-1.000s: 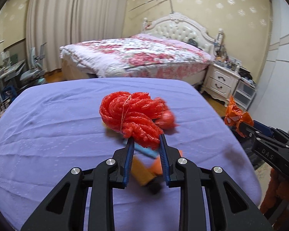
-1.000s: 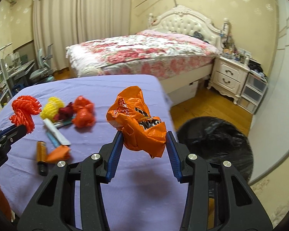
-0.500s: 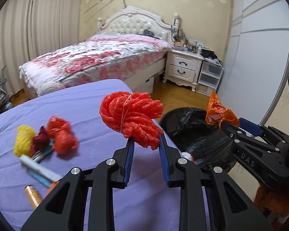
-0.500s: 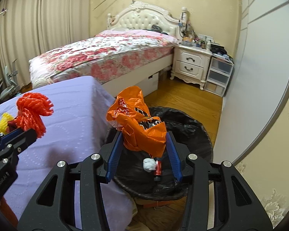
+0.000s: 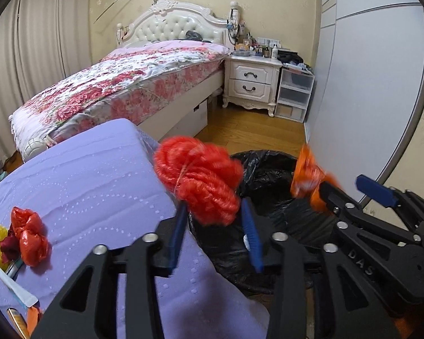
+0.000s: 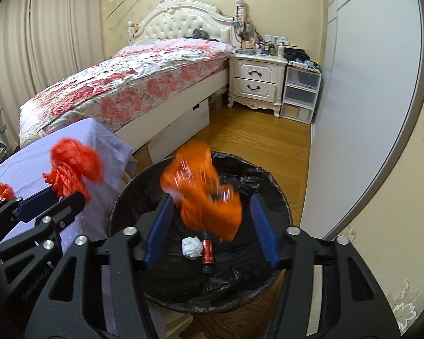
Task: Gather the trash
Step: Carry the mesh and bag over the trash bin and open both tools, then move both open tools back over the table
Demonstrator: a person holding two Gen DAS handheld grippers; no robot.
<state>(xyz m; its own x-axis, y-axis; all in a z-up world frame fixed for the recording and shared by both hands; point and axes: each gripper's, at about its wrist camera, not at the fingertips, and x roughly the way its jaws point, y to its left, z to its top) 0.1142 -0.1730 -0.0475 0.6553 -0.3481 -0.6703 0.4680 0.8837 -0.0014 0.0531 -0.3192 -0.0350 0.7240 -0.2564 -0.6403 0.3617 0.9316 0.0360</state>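
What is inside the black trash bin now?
In the black-lined trash bin lie a crumpled white paper ball and a small red can. The orange bag between the open right gripper fingers covers part of the bottom behind it.

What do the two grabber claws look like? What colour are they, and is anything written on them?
Both the left gripper and right gripper are matte black plastic frames with triangular cut-outs and shiny silver screws. Each has two flat blue fingers with ridged pads. White lettering reading "DAS" and "GenRobot.AI" marks their sides. No cables or sleeves show.
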